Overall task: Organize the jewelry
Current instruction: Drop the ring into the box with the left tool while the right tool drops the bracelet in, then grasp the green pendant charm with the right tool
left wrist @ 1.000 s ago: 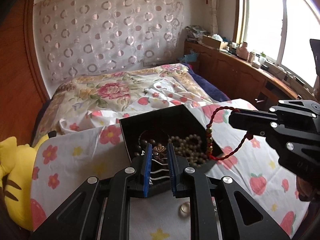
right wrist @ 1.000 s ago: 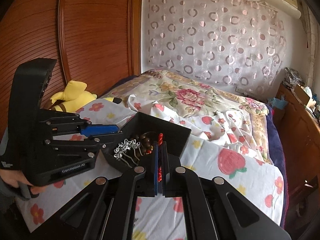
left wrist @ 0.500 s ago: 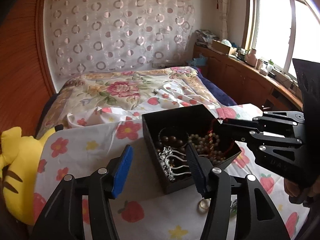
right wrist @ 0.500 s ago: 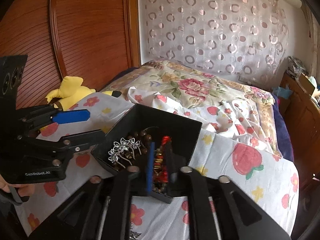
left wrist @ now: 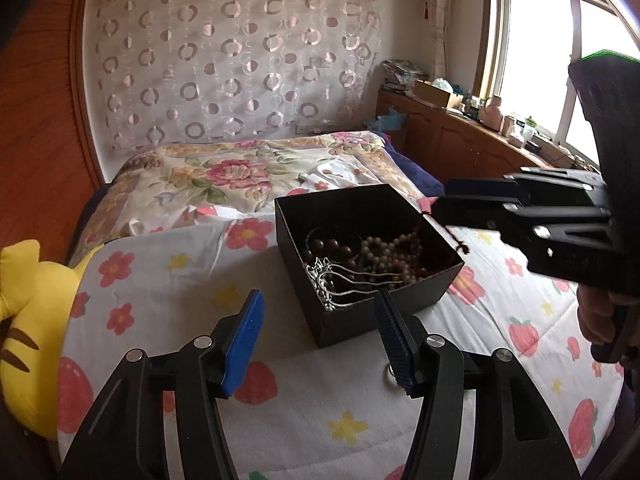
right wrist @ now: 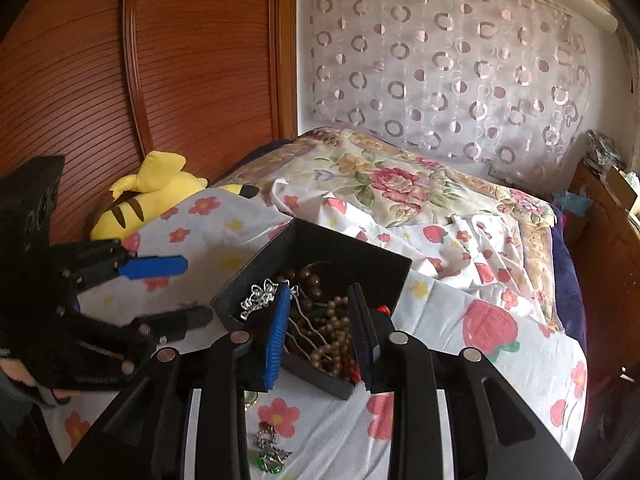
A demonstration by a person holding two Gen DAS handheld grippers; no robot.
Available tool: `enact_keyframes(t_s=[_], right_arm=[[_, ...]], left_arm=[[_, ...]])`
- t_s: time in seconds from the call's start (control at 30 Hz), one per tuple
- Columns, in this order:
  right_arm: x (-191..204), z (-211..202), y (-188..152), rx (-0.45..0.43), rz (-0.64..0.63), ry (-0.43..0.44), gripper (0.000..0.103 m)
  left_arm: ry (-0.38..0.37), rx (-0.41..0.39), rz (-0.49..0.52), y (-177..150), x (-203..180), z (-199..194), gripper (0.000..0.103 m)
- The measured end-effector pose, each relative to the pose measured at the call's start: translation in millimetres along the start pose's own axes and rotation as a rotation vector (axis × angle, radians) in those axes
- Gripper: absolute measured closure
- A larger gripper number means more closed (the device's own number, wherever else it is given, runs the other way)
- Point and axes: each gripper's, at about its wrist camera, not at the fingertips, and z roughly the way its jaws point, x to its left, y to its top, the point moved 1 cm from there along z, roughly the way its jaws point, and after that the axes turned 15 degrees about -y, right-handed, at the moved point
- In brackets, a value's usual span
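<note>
Over the black box [right wrist: 320, 240], the right gripper [right wrist: 318, 332] jaws are opening, red bracelet [right wrist: 385, 310] just beside them

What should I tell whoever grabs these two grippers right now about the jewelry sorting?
Left gripper: open, empty, just short of the black box.
Right gripper: jaws opening over the box, nothing clamped.
Done: silver hair comb and bead strands are in the box; a red cord trails over its rim.
Left: a ring and small green-and-silver pieces lie on the cloth in front of the box.
</note>
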Motion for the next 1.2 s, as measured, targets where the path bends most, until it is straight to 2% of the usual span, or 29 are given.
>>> enact_keyframes(t_s=[0.33,0.53,0.73,0.8,0.9,1.2], right_arm=[[-8.0,-9.4,-5.8,0.004,0.02,-0.01,0.071],[-16.0,-33.0,-32.5,0.004,0.03,-0.033,0.071],[7.3,-36.4,-77.8,0.081,-0.047,0.021,0.07],[15.4,-32.4,-88.9,0.108,-0.07,0.031,0.066],[26.2,-21.3,-104.4,0.163,-0.1,0.038,0.065],[35.6,-3.4,-114.9,0.216,-0.135,0.009,0.065]], left_arm=[[-0.012,0.006,-0.004,-9.7,-3.7,-6.5,0.048],[-0.034,0.031,0.012,-23.8,-11.5,-6.2,0.048],[-0.049,0.064,0.007,-42.4,-12.3,-3.5,0.048],[-0.047,0.081,0.007,-47.1,-11.1,-1.2,0.048],[-0.039,0.099,0.003,-51.2,-8.1,2.1,0.048],[-0.041,0.127,0.006,-56.2,-9.1,9.5,0.048]])
